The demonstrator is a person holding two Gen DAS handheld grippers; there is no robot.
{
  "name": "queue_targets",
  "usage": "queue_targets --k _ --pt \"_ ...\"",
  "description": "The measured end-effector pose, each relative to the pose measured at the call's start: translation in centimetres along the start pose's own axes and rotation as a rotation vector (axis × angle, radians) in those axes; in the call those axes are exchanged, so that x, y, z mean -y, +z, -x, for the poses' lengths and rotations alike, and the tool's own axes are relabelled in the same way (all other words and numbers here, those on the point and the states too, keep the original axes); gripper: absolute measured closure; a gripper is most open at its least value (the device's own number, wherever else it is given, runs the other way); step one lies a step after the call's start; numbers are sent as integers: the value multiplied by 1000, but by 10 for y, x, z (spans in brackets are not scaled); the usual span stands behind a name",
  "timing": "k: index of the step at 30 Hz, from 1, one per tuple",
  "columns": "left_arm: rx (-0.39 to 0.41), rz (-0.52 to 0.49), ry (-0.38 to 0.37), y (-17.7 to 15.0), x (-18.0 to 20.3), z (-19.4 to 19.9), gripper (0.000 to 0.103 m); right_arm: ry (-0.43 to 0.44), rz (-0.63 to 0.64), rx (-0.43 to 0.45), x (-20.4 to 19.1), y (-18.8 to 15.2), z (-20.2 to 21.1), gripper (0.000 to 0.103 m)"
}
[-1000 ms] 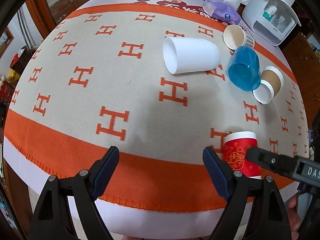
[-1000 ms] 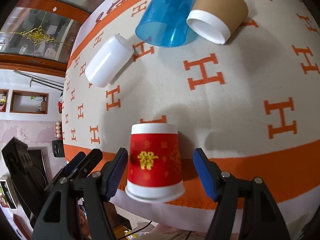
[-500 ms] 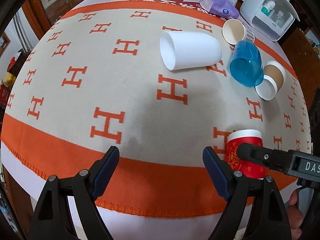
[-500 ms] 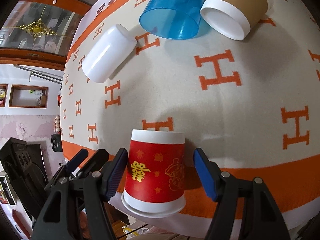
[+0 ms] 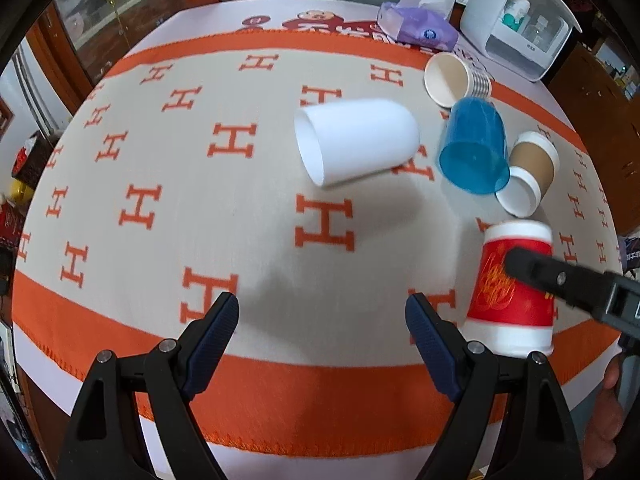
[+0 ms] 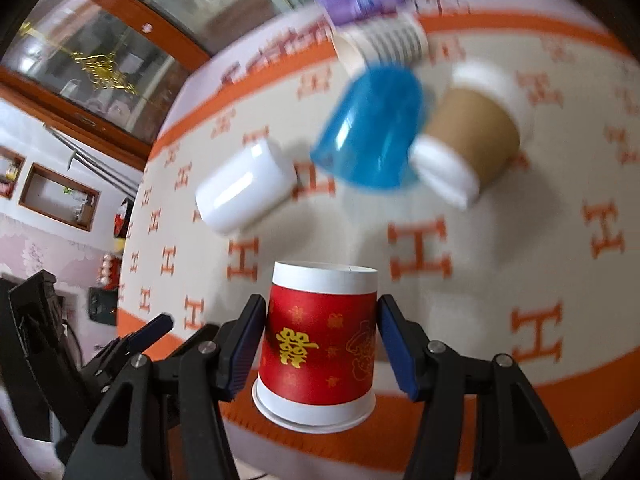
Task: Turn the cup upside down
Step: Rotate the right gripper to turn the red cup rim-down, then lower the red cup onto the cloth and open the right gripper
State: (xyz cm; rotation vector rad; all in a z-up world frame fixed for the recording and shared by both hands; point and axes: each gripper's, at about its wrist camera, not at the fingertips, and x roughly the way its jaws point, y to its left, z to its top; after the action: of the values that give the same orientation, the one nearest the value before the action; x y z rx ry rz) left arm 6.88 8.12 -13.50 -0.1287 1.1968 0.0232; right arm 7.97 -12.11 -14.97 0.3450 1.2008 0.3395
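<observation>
Red cup (image 6: pixel 320 344) seated between right gripper (image 6: pixel 320 348) pads
Cup axis runs forward along our clamping fingers; left gripper (image 5: pixel 322 344) hangs released, empty

The right gripper (image 6: pixel 320 344) has closed, its fingers (image 6: pixel 246 344) now pressing the red cup (image 6: pixel 320 344) between them; earlier they stood apart.

Your lighting's fine here, bright and even, soft daylight-ish with no harsh hotspots. You get a soft grey shadow on the blanket (image 5: pixel 256 208) just ahead of the left gripper (image 5: pixel 322 316), and faint ones beside the white cup (image 5: pixel 356 142). Left wrist view is mostly sharp. Right wrist view is smeared with motion blur across the far cups, while the red cup (image 6: pixel 320 344) stays crisp. Both views bend hard at the edges with dark vignetted corners. Some glare on the glass cabinet (image 6: pixel 100 40).
</observation>
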Motion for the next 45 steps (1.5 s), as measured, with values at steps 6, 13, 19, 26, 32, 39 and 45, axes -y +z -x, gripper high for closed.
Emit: queue_targets --k 6,13,19,26,32,39,45 --pt "60 30 29 6 -10 6 19 -92 152 186 -13 9 3 46" --pt "147 57 54 5 -18 0 19 -175 228 347 -9 -14 -12 45" --pt "201 71 34 -8 -19 -6 19 -209 276 467 -13 -46 -6 45" --pt "224 36 4 -25 -11 -6 19 -253 332 490 -21 -71 -6 45" --pt "251 14 4 -31 -7 -2 18 -249 331 491 -19 -79 -6 37" --pt "265 -9 4 -35 -2 -2 8 -201 298 497 -12 -90 -3 30" --pt "243 -35 3 -42 7 -8 5 -190 247 482 -1 -103 1 30"
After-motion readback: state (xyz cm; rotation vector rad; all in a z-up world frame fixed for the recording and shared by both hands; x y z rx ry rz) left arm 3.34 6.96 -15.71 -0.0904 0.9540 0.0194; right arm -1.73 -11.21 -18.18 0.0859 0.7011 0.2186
